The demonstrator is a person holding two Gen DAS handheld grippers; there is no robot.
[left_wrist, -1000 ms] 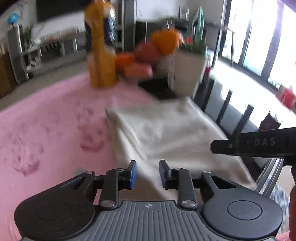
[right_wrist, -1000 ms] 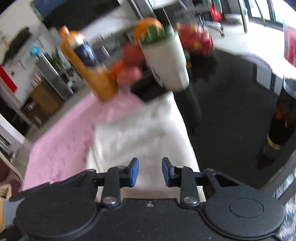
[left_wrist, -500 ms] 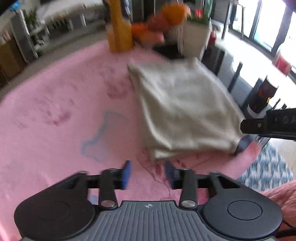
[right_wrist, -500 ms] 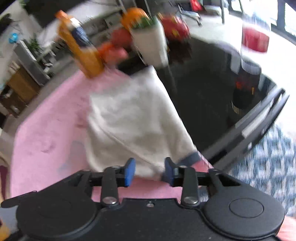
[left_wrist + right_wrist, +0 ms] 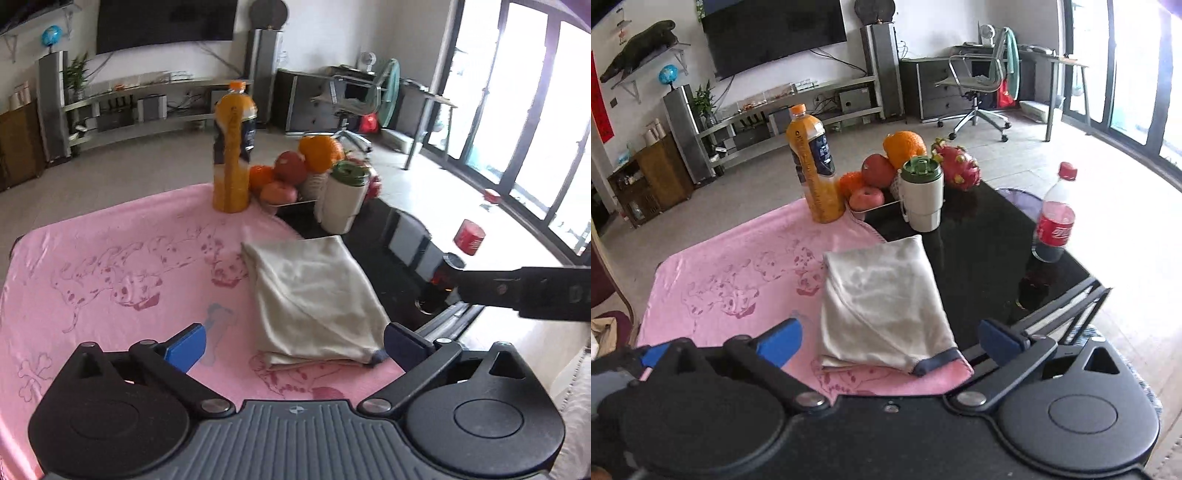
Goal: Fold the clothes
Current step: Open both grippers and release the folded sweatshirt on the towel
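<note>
A folded cream garment [image 5: 314, 295] with a dark blue trim at its near corner lies on the right part of a pink printed cloth [image 5: 110, 280]; it also shows in the right wrist view [image 5: 882, 299]. My left gripper [image 5: 293, 349] is open wide and empty, held back above the garment's near edge. My right gripper [image 5: 888, 341] is open wide and empty, also held back from the garment's near edge. The right gripper's black body [image 5: 528, 291] shows at the right of the left wrist view.
An orange juice bottle [image 5: 812, 166], a fruit bowl [image 5: 886, 173], a white tumbler with a green lid [image 5: 921, 195] and a cola bottle [image 5: 1054, 221] stand on the black glass table [image 5: 990, 251] behind and right of the garment. The table's right edge is close.
Both grippers have let go of the garment, opened wide and pulled back and up from it. The garment now lies folded and flat on the pink cloth.
</note>
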